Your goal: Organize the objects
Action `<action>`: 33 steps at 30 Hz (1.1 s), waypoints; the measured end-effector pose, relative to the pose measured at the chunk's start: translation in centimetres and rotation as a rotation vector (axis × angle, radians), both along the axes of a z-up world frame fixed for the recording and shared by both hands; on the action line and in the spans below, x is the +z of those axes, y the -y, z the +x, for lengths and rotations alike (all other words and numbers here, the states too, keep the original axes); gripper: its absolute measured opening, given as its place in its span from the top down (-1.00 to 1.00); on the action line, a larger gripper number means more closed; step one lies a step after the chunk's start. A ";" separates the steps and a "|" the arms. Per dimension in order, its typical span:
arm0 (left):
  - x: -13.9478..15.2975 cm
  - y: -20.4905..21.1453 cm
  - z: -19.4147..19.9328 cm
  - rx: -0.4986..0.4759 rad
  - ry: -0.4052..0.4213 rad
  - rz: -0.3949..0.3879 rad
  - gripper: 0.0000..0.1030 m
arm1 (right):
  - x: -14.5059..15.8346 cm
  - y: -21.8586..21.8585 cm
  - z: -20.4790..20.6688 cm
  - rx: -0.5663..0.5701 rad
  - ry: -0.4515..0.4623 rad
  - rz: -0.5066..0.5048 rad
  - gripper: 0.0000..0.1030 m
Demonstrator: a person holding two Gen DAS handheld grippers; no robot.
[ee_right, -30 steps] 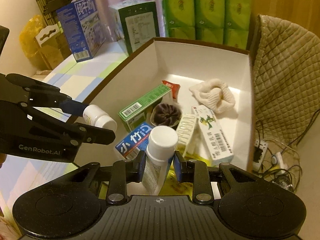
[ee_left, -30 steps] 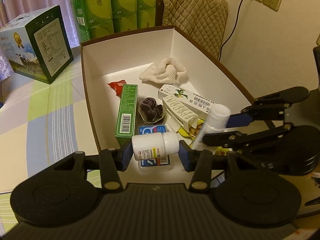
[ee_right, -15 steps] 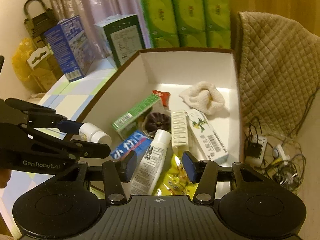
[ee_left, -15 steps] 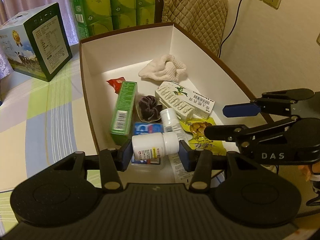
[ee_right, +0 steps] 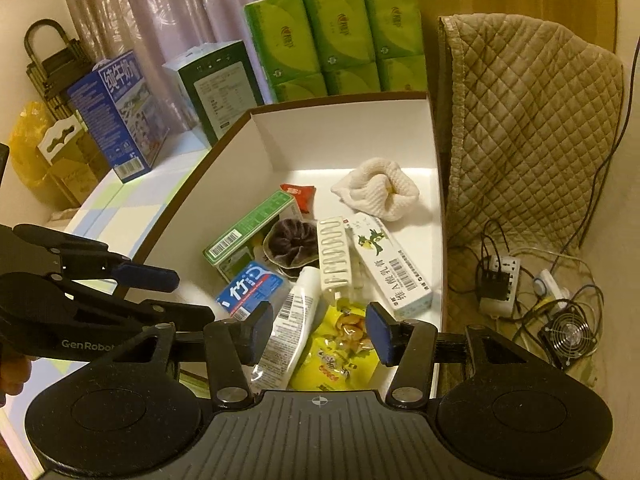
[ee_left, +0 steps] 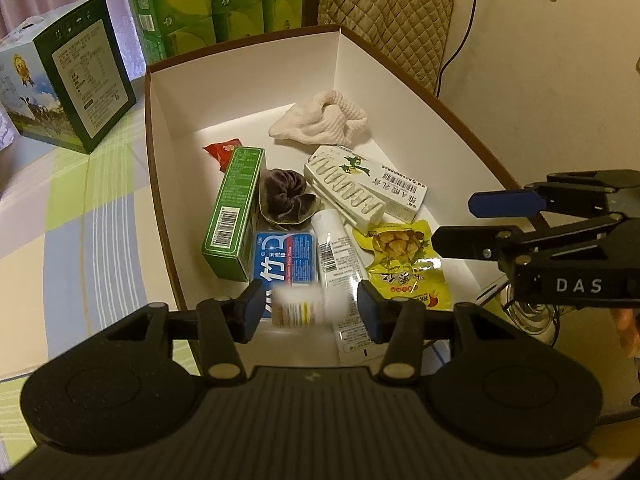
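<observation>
Left wrist view: the left gripper (ee_left: 310, 310) is spreading its fingers, a blurred pill bottle (ee_left: 307, 305) sitting loose between them over the box (ee_left: 256, 64). Right wrist view: the right gripper (ee_right: 318, 330) is gaping empty above the tube (ee_right: 290, 324)

The cardboard box (ee_left: 160, 184) sits on the table (ee_left: 72, 216), with tissue packs (ee_right: 332, 36) behind it. Inside, the towel (ee_left: 320, 122) lies far; the toothpaste carton (ee_left: 236, 212) lies left, the scrunchie (ee_left: 284, 200) just right of it, the ointment carton (ee_left: 384, 184) further right. Near, the floss box (ee_left: 286, 254), tube (ee_left: 336, 256) and snack packet (ee_left: 408, 268) lie side by side.
</observation>
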State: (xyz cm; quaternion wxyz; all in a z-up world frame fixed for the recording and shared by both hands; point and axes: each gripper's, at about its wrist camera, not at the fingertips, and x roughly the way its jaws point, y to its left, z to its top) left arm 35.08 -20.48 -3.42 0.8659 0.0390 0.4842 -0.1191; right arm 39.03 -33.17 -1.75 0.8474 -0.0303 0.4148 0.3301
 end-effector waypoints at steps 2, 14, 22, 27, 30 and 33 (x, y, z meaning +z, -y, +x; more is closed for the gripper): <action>0.1 0.0 0.0 0.007 0.000 0.001 -0.16 | 0.0 0.0 0.0 -0.001 0.001 0.002 0.05; 1.5 -0.5 -1.1 0.042 0.022 -0.003 -0.70 | 0.8 0.4 -0.7 -0.024 0.017 0.024 -0.08; 3.1 -1.6 -3.1 0.075 0.079 -0.019 -0.83 | 1.5 1.2 -1.8 -0.080 0.036 0.042 -0.17; 4.5 -2.7 -4.9 0.083 0.131 -0.024 -0.89 | 2.6 1.6 -3.7 -0.130 0.053 0.061 -0.21; 5.3 -3.4 -5.9 0.083 0.161 -0.030 -0.90 | 3.2 1.4 -5.1 -0.144 0.060 0.075 -0.22; 6.1 -4.1 -7.0 0.078 0.187 -0.040 -0.91 | 3.8 1.0 -6.8 -0.159 0.069 0.072 -0.23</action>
